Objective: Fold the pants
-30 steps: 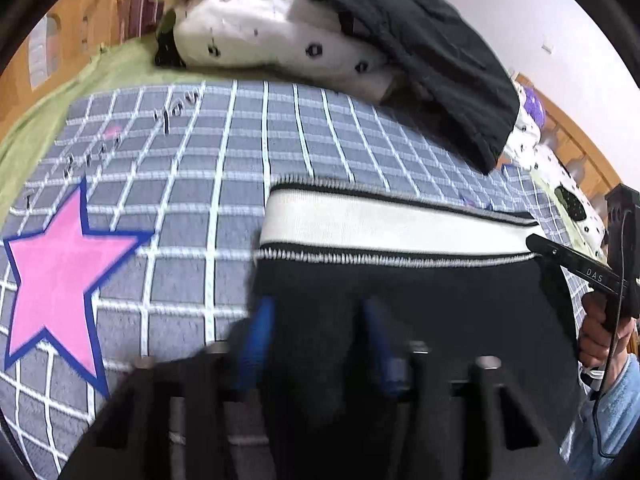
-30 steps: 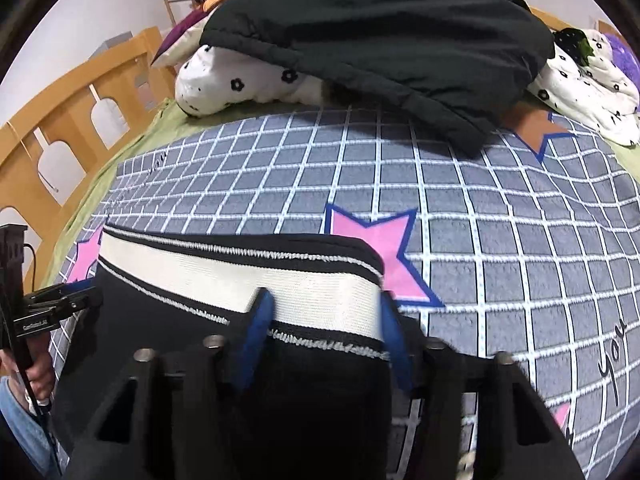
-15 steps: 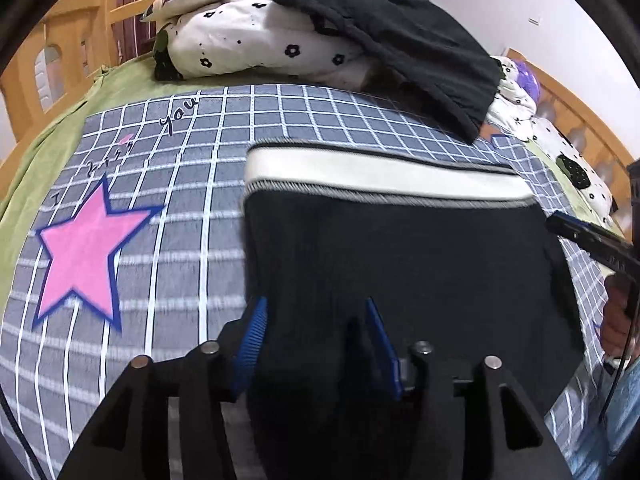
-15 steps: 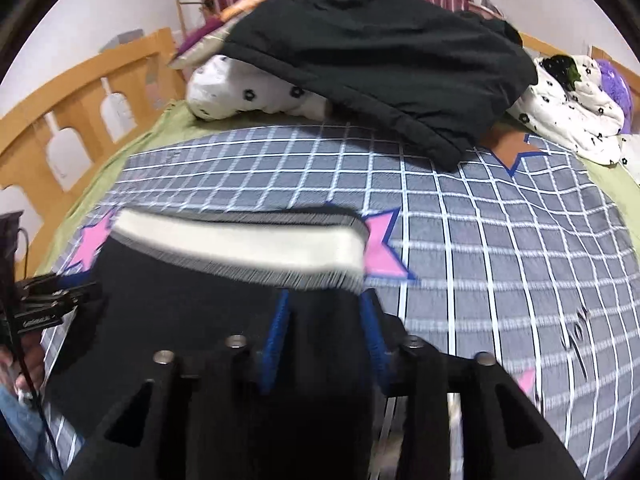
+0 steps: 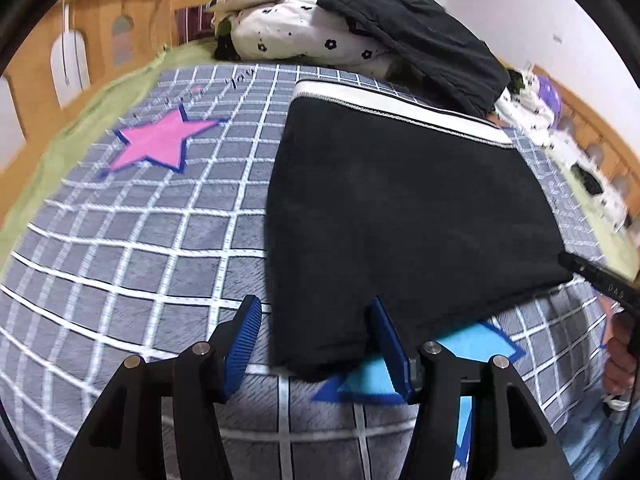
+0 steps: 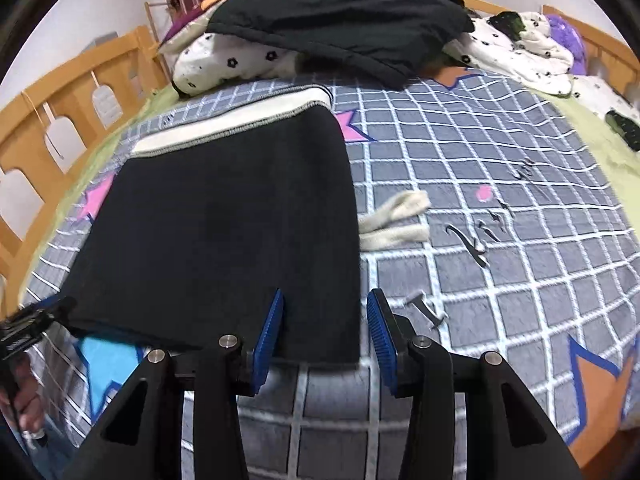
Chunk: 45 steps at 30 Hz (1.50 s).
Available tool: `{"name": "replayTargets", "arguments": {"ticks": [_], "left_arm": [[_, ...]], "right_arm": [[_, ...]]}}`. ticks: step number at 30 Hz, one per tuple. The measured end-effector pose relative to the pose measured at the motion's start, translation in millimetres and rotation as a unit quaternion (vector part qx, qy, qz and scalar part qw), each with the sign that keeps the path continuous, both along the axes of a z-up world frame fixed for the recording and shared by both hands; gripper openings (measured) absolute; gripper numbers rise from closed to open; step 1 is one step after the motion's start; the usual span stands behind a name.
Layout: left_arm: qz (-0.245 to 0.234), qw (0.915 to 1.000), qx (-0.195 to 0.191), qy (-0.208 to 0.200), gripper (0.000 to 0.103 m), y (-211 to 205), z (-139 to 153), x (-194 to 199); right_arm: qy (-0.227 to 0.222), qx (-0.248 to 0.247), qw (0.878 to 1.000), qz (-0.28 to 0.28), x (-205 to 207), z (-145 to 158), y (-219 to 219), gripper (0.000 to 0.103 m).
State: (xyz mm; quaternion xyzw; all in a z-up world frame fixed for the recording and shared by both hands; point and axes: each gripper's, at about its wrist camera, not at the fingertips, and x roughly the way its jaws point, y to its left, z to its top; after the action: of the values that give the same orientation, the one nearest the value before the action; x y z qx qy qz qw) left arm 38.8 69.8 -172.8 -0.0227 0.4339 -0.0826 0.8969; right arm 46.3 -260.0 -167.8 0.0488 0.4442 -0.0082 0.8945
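Note:
The black pants [image 5: 404, 216] lie folded flat on the grey checked bedspread [image 5: 140, 240], white waistband [image 5: 400, 110] at the far end. My left gripper [image 5: 316, 344] is open, its blue fingers astride the near left corner of the pants. In the right wrist view the pants [image 6: 224, 232] fill the left centre and my right gripper [image 6: 324, 332] is open, astride their near right corner. White drawstring ends [image 6: 394, 220] stick out from under the right edge.
A pile of black clothes [image 6: 340, 20] and white flowered bedding [image 5: 304, 36] lies at the head of the bed. Wooden rails [image 6: 60, 108] run along the bed's sides. More flowered bedding [image 6: 520, 52] lies at the far right.
Both grippers drew back toward the near edge and opened, letting go of the pants. The pants now lie flat, with the waistband farther away.

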Motion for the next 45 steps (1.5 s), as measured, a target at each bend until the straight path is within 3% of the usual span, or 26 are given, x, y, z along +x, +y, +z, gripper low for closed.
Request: {"name": "replayTargets", "arguments": {"ticks": [10, 12, 13, 15, 18, 21, 28, 45], "left_arm": [[0.011, 0.9986, 0.022, -0.046, 0.055, -18, 66, -47], [0.02, 0.9973, 0.028, -0.064, 0.061, -21, 81, -61], [0.022, 0.9968, 0.032, -0.07, 0.065, -22, 88, -66], [0.019, 0.9956, 0.041, -0.082, 0.07, -26, 102, -77], [0.019, 0.9935, 0.049, -0.101, 0.081, -28, 117, -88], [0.018, 0.9922, 0.058, -0.108, 0.081, -30, 126, -100], [0.047, 0.9915, 0.061, -0.105, 0.083, -23, 127, -110], [0.037, 0.9928, 0.049, -0.103, 0.083, -30, 127, -126]], "right_arm": [[-0.033, -0.058, 0.998, -0.005, -51, 58, 26, 0.043], [-0.048, -0.068, 0.997, -0.006, -65, 76, 32, 0.044], [-0.053, -0.072, 0.996, -0.008, -71, 83, 34, 0.047], [-0.065, -0.072, 0.995, -0.011, -82, 96, 37, 0.075], [-0.103, -0.076, 0.992, -0.006, -100, 113, 40, 0.092], [-0.105, -0.102, 0.989, -0.007, -108, 125, 45, 0.092], [-0.115, -0.092, 0.989, -0.011, -127, 142, 47, 0.092], [-0.117, -0.095, 0.988, -0.023, -150, 139, 41, 0.092]]}}
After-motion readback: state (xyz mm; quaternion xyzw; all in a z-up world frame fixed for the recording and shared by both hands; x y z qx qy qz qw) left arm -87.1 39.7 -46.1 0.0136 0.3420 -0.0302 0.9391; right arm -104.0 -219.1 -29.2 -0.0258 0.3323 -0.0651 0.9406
